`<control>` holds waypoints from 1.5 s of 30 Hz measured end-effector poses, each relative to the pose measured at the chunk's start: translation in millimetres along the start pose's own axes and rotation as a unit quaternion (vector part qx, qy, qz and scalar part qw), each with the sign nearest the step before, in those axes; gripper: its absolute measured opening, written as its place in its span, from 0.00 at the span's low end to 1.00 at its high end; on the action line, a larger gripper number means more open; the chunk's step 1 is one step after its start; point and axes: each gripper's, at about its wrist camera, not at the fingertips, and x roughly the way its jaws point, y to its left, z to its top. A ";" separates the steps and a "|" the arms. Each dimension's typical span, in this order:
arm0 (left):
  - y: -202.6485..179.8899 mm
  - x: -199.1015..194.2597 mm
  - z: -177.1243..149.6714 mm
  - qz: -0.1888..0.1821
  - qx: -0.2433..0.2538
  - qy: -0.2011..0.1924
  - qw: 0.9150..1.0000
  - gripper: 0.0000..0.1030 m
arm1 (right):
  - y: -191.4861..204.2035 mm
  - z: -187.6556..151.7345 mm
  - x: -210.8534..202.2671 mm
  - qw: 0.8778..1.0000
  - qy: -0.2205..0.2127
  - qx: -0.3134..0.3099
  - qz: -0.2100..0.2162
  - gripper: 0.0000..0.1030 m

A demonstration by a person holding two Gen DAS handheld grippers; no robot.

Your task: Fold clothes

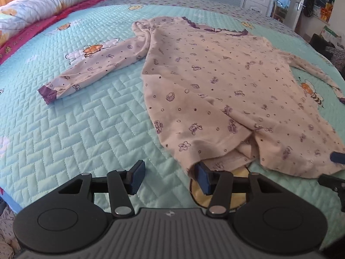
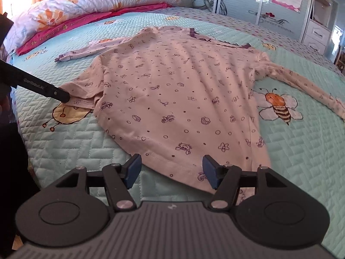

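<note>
Nearest the cameras: two hand-held grippers low over the front edge of a bed, both pointing toward the headboard.
Left gripper (image 1: 170, 178): jaws spread, nothing pinched; its right-hand finger (image 1: 203, 178) sits tucked under the left corner of the shirt's hem, while the other finger lies over bare quilt.
Right gripper (image 2: 172, 171): jaws spread, nothing pinched; the hem of the shirt lies between and just beyond the fingers, and the right-hand finger (image 2: 210, 171) overlaps the cloth.
Shirt (image 2: 176, 99): a pale pink long-sleeved top with small purple prints, lying flat on the quilt, hem toward the grippers, purple-trimmed neckline at the far end.
Hem: lifted and rumpled at the left corner, showing the inner layer of cloth.
Left sleeve (image 1: 92, 73): stretched out sideways across the quilt, purple cuff at its tip.
Right sleeve (image 2: 301, 84): spread out to the other side, running toward the edge of the bed.
Quilt (image 1: 86, 129): light green, stitched in a brick pattern, with bees and flowers printed on it.
Farther back: a flowered pillow (image 2: 103, 0) on a pink sheet (image 2: 64, 30) at the head of the bed.
Beyond the bed: wardrobe doors (image 2: 258, 6) and a white set of drawers (image 2: 317, 34).
</note>
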 end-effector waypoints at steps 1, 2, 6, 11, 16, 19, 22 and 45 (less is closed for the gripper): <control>-1.1 1.2 -0.5 0.001 0.005 -0.004 1.000 0.41 | -0.1 -1.3 0.5 1.000 0.000 0.003 0.000 0.65; -2.4 1.6 -0.7 -0.002 0.007 -0.007 1.000 0.32 | -0.2 -2.8 0.3 1.000 0.000 0.005 0.000 0.66; -5.6 -4.3 -1.0 0.010 0.014 -0.030 0.999 0.04 | -1.9 -5.7 2.6 1.000 -0.001 0.013 -0.005 0.70; 2.5 -41.8 9.8 0.113 0.052 -0.061 0.990 0.03 | -17.5 -8.3 4.2 0.999 0.011 0.043 -0.011 0.74; 9.3 -60.5 9.5 0.175 0.117 -0.056 0.976 0.01 | -29.6 -12.3 3.7 0.998 0.021 0.065 -0.009 0.76; 18.9 -48.3 4.4 0.164 0.104 -0.015 0.981 0.01 | -31.1 -13.7 2.8 0.998 0.023 0.062 -0.003 0.77; 24.7 -44.3 1.5 0.156 0.080 0.003 0.985 0.01 | -34.4 -15.4 0.0 0.998 0.024 0.066 0.004 0.77; -55.0 7.4 36.6 0.069 0.124 -0.018 0.990 0.26 | -61.4 5.2 -9.0 0.989 -0.032 0.145 0.018 0.77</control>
